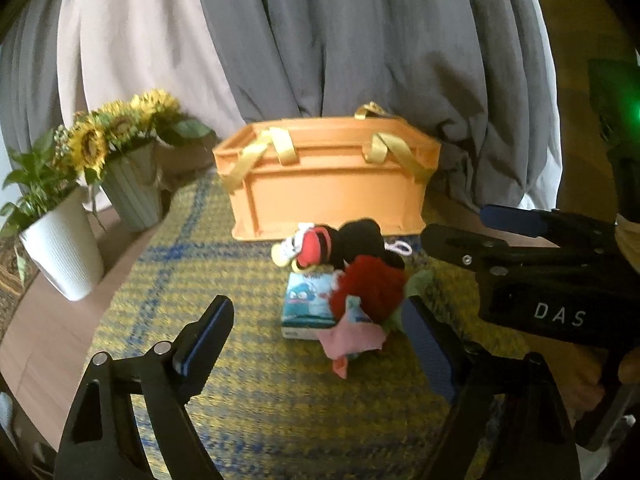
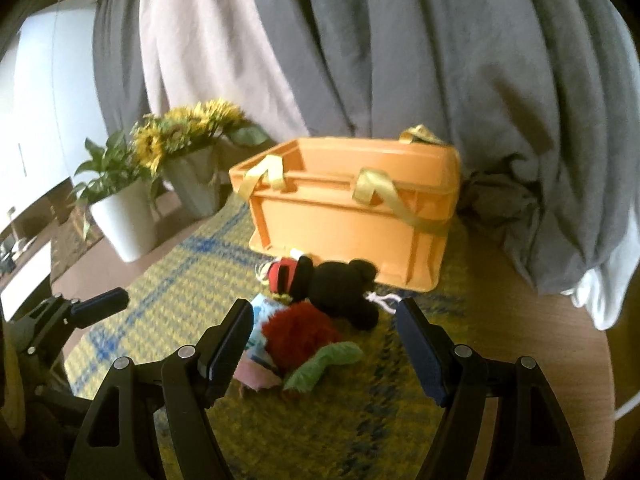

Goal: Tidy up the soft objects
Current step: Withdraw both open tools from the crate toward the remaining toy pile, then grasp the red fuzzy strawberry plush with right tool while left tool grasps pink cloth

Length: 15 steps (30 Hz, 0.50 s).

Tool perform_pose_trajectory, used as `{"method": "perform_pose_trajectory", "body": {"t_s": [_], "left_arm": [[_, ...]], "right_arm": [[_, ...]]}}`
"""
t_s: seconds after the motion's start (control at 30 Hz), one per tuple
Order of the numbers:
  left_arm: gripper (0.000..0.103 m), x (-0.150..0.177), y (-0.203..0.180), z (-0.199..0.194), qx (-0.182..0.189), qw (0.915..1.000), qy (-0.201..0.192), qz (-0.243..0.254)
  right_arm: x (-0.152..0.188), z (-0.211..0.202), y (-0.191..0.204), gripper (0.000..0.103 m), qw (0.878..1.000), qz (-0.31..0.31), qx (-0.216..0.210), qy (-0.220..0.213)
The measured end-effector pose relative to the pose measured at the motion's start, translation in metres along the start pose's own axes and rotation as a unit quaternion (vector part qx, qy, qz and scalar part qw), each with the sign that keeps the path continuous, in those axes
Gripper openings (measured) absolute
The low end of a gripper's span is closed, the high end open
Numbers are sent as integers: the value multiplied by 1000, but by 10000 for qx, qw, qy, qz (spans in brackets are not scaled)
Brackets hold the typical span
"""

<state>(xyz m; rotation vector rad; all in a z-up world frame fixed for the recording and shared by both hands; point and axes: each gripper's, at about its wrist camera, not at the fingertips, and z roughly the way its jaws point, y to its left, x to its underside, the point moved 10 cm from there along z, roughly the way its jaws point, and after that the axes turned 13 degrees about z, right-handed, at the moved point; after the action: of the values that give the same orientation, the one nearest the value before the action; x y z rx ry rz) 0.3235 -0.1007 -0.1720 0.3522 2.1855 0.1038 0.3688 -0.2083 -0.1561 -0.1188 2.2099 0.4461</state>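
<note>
A small pile of soft things lies on the woven mat in front of an orange crate with yellow ribbon handles. In the pile are a black mouse plush with a red part, a red fluffy toy with a green piece, a pink cloth and a blue-and-white pack. My left gripper is open, its fingers either side of the pile and not touching it. My right gripper is open too, just short of the red toy.
The yellow-and-blue mat covers a round wooden table. At the back left stand a white pot with a green plant and a grey vase of sunflowers. Grey and beige curtains hang right behind the crate.
</note>
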Motion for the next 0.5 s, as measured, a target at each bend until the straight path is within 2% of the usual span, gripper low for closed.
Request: {"method": "perform_pose_trajectory", "body": {"t_s": [0.3,0.47,0.5], "left_arm": [[75,18,-17,34,144,9993,328,55],[71,26,-23,49,208,9986,462,115],[68,27,-24,51,233,9985,479,128]], "right_arm": [[25,42,-13,73,9978,-149,-328,553],[36,59,-16,69,9956,-217,-452,797],[37,62,-17,68,9952,-219,-463,836]]}}
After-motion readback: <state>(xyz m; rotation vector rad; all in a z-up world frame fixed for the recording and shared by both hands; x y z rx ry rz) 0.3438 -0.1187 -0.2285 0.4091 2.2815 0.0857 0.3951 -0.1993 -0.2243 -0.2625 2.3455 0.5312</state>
